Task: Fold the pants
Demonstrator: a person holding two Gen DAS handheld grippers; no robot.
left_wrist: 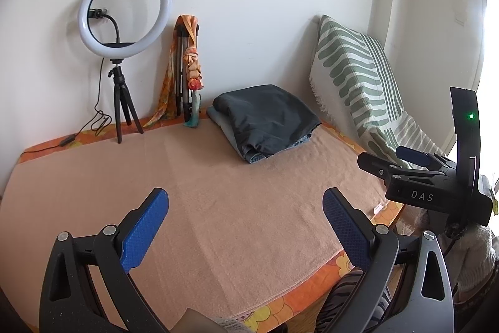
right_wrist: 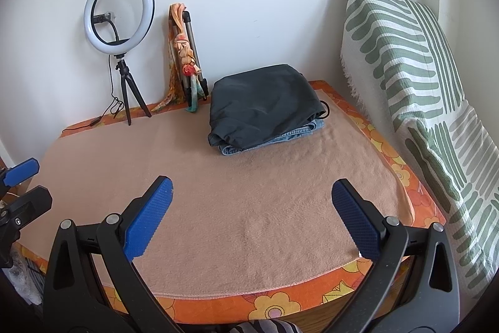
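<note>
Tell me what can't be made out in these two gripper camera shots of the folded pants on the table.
- Jeans under the dark pants: only an edge shows in both views; the dark pair covers the rest.
- Black loop behind the stack, right wrist view: mostly hidden by the pants, unidentifiable.
- Ring light cable's end: cut off at the table's left edge, left wrist view.
- Person: only striped fabric at the bottom edge, behind the open left gripper and right gripper.
</note>
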